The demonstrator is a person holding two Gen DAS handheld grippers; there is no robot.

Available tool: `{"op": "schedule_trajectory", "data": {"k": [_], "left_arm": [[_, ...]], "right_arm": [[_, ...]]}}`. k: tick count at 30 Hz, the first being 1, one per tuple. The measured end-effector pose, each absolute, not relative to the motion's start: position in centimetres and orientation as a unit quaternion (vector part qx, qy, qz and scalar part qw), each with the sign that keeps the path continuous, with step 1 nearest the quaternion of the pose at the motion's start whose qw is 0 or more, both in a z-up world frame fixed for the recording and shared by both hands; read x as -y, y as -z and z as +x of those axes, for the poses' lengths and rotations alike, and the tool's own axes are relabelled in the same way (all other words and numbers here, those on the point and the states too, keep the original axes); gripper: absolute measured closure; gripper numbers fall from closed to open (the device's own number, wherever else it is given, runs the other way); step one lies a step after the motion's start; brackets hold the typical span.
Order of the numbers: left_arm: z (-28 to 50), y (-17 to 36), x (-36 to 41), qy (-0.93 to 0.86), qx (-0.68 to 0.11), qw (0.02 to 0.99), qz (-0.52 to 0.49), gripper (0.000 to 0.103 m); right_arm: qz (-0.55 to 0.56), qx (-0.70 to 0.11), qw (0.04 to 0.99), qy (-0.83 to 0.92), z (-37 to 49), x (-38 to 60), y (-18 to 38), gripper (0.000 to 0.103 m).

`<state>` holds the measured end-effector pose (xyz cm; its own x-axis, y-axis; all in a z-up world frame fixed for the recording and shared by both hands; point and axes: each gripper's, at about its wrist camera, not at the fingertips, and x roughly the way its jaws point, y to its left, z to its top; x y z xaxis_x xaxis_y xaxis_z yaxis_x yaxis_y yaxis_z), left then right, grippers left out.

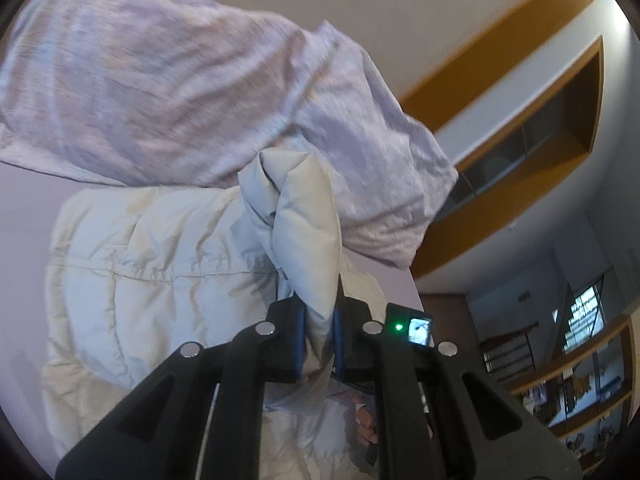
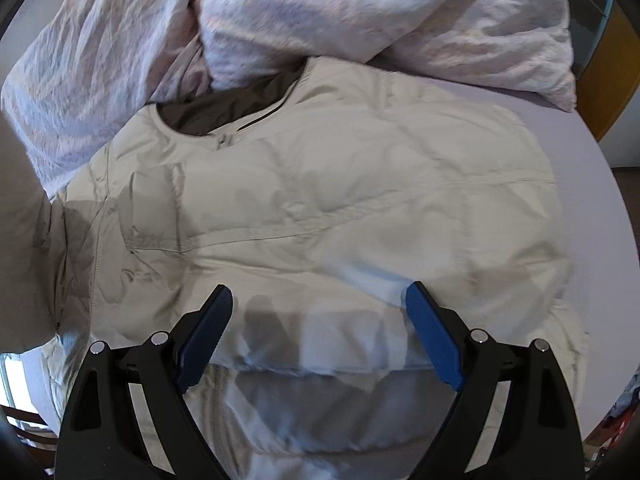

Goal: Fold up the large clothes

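A pale beige puffer jacket [image 2: 320, 200] lies spread on a lilac bed sheet, collar [image 2: 224, 112] toward the pillows. My left gripper [image 1: 318, 320] is shut on a bunched fold of the jacket [image 1: 304, 224], likely a sleeve, and holds it lifted above the rest of the jacket [image 1: 140, 280]. My right gripper [image 2: 320, 308] is open and empty. It hovers just over the jacket's lower body, blue pads [image 2: 434, 344] wide apart.
Crumpled pale lilac pillows or duvet [image 2: 360, 12] lie just behind the collar, and they show in the left wrist view [image 1: 180, 80] too. The bed sheet edge [image 2: 600, 184] is at right. Wooden wall shelving [image 1: 520, 120] stands beyond the bed.
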<state>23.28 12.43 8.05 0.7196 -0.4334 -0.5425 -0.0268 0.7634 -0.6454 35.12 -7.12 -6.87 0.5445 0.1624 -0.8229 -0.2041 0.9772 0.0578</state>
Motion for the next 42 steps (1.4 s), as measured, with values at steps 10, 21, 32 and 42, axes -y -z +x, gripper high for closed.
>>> {"op": "schedule_trajectory", "data": {"k": [10,21,32,42], "left_arm": [[27.5,-1.5,-5.6,0.135,-0.442,0.832,-0.306,0.092],[29.2,3.5,-3.4,0.129,-0.496,0.798,-0.315,0.083],[27.0,0.6,-6.5,0.091,-0.46,0.837,-0.281,0.04],[24.2,1.4,-10.7,-0.027,-0.465,0.86,-0.207,0.036]], "right_arm": [[-0.009,-0.453,0.889,-0.065,32.1,13.3,7.4,0.013],[0.002,-0.457,0.888,-0.056,32.1,15.5,7.7,0.013],[0.028,-0.438,0.885,-0.155,32.2,12.3,5.3,0.015],[0.045,-0.495,0.84,-0.217,34.0,7.7,7.7,0.047]]}}
